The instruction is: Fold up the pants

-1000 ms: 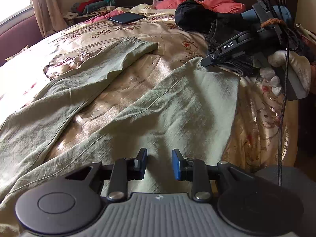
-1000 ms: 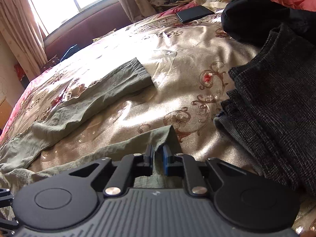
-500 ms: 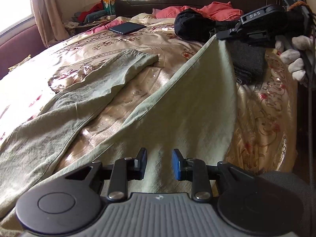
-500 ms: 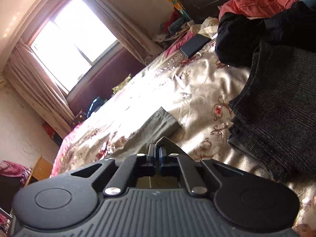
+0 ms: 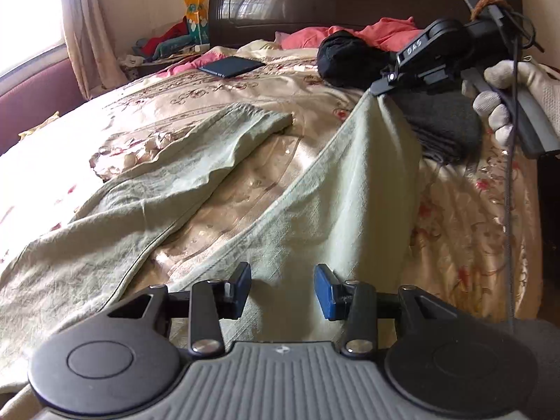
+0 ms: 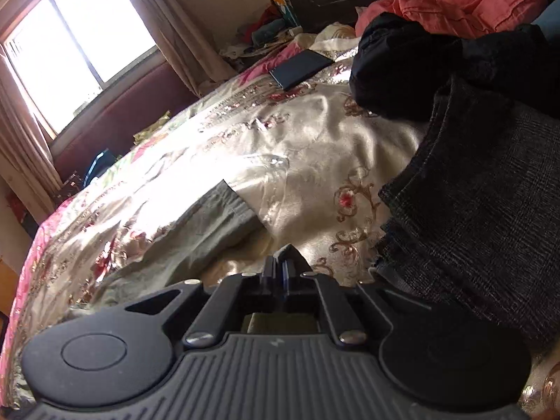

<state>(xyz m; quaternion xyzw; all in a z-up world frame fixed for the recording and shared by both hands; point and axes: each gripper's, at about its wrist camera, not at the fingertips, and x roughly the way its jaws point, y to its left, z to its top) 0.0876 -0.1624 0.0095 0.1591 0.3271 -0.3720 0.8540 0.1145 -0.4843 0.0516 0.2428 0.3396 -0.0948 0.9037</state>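
Observation:
Pale green pants [image 5: 332, 203] lie spread on the bed, the far leg [image 5: 210, 150] flat and the near leg pulled up into a ridge. My right gripper [image 5: 376, 91], held by a gloved hand [image 5: 504, 105], is shut on the near leg's hem and holds it above the bedspread. In the right wrist view a corner of the hem [image 6: 288, 250] pokes out between the right gripper's [image 6: 279, 269] fingers, whose jaws are easing open slightly. My left gripper [image 5: 282, 288] hovers over the near leg's upper part. Its jaws are opening, and the cloth lies under them, not pinched.
Folded dark grey garments [image 5: 441, 122] sit right beside the lifted hem. A black clothes heap [image 5: 346, 59] and pink clothes [image 5: 385, 31] lie near the headboard [image 5: 315, 0]. A dark flat device [image 5: 231, 66] rests further back. The window [image 6: 70, 35] is at the left.
The right gripper closed on the near leg's hem and lifted it off the bed, tenting the leg. The left gripper's jaws have spread wider.

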